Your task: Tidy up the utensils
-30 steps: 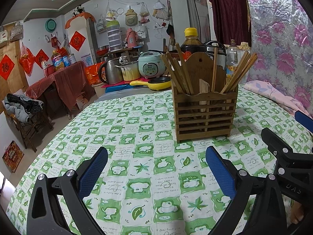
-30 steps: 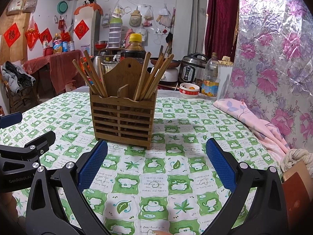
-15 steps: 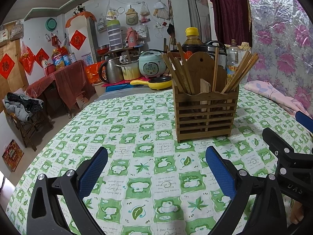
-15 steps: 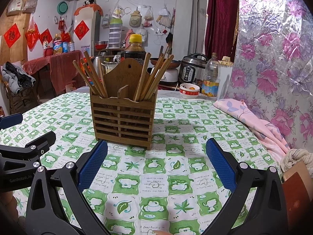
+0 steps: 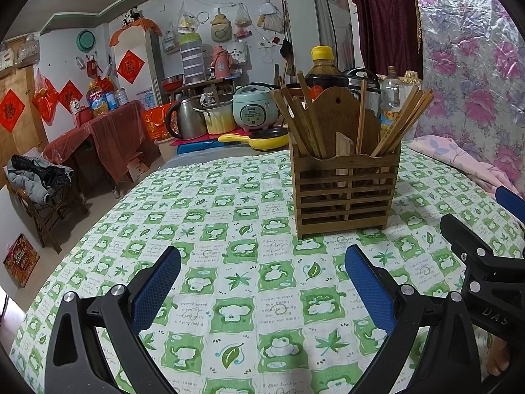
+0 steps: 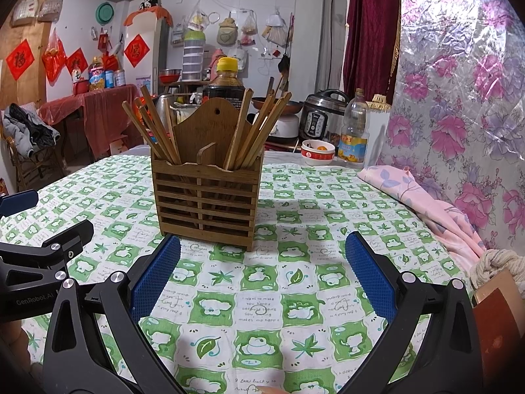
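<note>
Two grippers over the table, both empty. Left gripper [image 5: 262,282]: blue pads spread wide apart, nothing between them but the green-and-white checked tablecloth [image 5: 210,216]. Right gripper [image 6: 262,272]: pads likewise wide apart, bare cloth in the gap.

Wooden chopstick holder [image 5: 344,193] stands upright on the cloth, ahead of the left gripper and off to its right, clear of both fingers. From the right wrist view the same holder [image 6: 205,200] sits ahead and slightly left; the left pad's tip [image 6: 164,262] lies just beside the holder's near bottom edge, contact not certain. Holder is slatted, with a tall arched back panel and a central divider making two compartments.

Chopsticks [image 5: 302,118] fan out of the left compartment, leaning left; a second bundle [image 5: 400,121] leans right from the right compartment. One stick stands near upright beside the divider.

Each gripper shows in the other's view: the right one's black frame [image 5: 485,269] at the right edge of the left wrist view, the left one's frame [image 6: 42,262] at the left edge of the right wrist view.

Beyond the holder: dark sauce bottle with yellow cap [image 6: 226,78], clear oil bottle [image 6: 354,131], small bowl [image 6: 317,152], pressure cooker [image 6: 323,115]. Pink floral cloth [image 6: 423,197] lies to the right of the right gripper.
</note>
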`<state>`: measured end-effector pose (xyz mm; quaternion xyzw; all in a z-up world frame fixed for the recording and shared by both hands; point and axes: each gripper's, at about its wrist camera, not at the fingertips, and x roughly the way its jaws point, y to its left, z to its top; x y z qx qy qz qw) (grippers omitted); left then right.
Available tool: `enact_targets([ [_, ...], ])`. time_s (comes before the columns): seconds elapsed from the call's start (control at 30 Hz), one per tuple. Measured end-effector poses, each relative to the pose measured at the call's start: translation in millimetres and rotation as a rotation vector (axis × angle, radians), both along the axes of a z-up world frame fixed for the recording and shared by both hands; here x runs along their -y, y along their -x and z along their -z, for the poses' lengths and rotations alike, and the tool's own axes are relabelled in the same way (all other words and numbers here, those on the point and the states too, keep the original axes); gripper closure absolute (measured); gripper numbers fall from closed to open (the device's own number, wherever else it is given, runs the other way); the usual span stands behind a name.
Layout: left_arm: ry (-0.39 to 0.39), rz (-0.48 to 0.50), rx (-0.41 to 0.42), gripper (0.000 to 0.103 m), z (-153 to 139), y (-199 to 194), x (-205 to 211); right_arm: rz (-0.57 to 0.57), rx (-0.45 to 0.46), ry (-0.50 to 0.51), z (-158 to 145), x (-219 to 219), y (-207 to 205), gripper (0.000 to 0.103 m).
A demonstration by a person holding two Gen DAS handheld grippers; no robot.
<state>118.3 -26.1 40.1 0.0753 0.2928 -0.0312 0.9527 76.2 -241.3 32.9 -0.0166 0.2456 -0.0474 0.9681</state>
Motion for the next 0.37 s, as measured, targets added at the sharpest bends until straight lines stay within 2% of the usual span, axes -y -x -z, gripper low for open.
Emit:
enact_targets([
  [0.37,0.011,-0.018,-0.001,0.005,-0.7,-1.6,-2.0,0.0,0.0,0.001,0.3,0.1,0.0,0.006],
])
